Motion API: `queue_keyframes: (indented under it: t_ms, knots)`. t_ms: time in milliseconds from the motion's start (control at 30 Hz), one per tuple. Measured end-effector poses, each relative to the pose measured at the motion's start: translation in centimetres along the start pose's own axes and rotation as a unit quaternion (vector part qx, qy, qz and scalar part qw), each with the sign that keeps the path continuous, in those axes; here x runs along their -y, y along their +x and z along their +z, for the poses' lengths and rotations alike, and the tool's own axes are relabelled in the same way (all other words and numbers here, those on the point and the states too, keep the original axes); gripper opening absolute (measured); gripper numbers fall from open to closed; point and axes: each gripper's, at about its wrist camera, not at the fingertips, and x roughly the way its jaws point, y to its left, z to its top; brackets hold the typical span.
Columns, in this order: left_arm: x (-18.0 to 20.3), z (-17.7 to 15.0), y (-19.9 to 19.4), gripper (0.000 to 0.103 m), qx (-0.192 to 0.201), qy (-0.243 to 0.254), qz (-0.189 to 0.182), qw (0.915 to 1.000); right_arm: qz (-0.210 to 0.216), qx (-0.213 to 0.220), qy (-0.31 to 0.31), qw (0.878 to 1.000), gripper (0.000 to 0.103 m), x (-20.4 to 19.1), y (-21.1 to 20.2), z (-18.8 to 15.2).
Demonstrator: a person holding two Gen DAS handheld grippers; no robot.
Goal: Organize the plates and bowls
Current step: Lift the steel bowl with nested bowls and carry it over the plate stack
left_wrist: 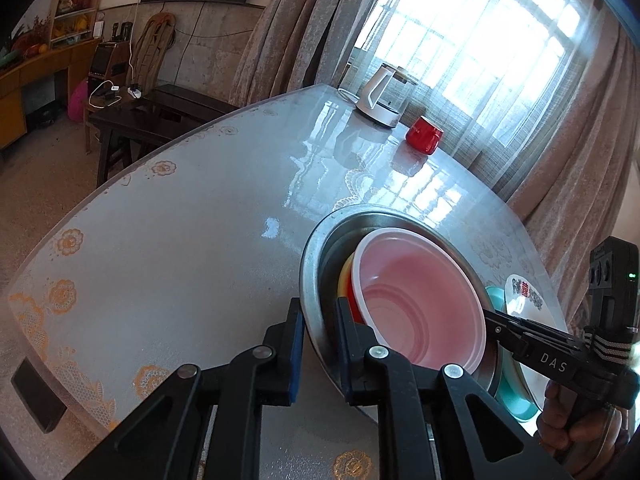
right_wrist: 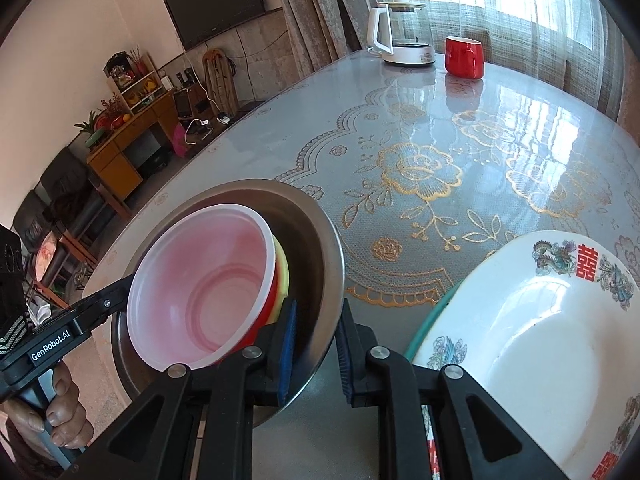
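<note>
A steel bowl (left_wrist: 316, 264) (right_wrist: 316, 240) holds nested plastic bowls: a red bowl with a pale pink inside (left_wrist: 424, 304) (right_wrist: 208, 284) over a yellow one (left_wrist: 343, 276) (right_wrist: 283, 276). The stack is tilted. My left gripper (left_wrist: 318, 340) straddles the steel bowl's near rim, jaws each side with a gap. My right gripper (right_wrist: 316, 340) straddles the opposite rim the same way; its fingers (left_wrist: 504, 326) show in the left wrist view. A white plate with red characters (right_wrist: 532, 320) (left_wrist: 522, 288) lies on a teal plate (left_wrist: 516, 400) (right_wrist: 430, 320) to the right.
The round table (right_wrist: 420, 140) has a glossy floral cover. A white kettle (right_wrist: 404, 36) (left_wrist: 382, 96) and a red mug (right_wrist: 464, 56) (left_wrist: 424, 134) stand at its far side by the curtained window. A dark bench (left_wrist: 132, 120) stands beyond the table's left edge.
</note>
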Motion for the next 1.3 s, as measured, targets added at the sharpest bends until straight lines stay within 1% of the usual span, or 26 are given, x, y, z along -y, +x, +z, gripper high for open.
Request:
queue_keyframes:
  t_ms: [400, 733, 1033, 1300]
  knots:
    - [2.0, 0.2, -2.0, 0.016, 0.016, 0.017, -0.013, 0.9996, 0.011, 0.027, 0.02, 0.999, 0.019, 1.2, -2.2, -0.2]
    - [5.5, 0.3, -2.7, 0.016, 0.02, 0.047, -0.038, 0.998, 0.008, 0.061, 0.051, 0.997, 0.019, 3.0, -5.7, -1.3]
    - [10.5, 0.5, -1.6, 0.017, 0.001, 0.078, -0.078, 0.9939, -0.008, 0.094, 0.087, 0.992, 0.019, 6.5, -9.8, -2.7]
    - [15.9, 0.2, 0.2, 0.017, -0.021, 0.123, -0.102, 0.987, -0.036, 0.12, 0.127, 0.984, 0.019, 10.1, -13.2, -4.5]
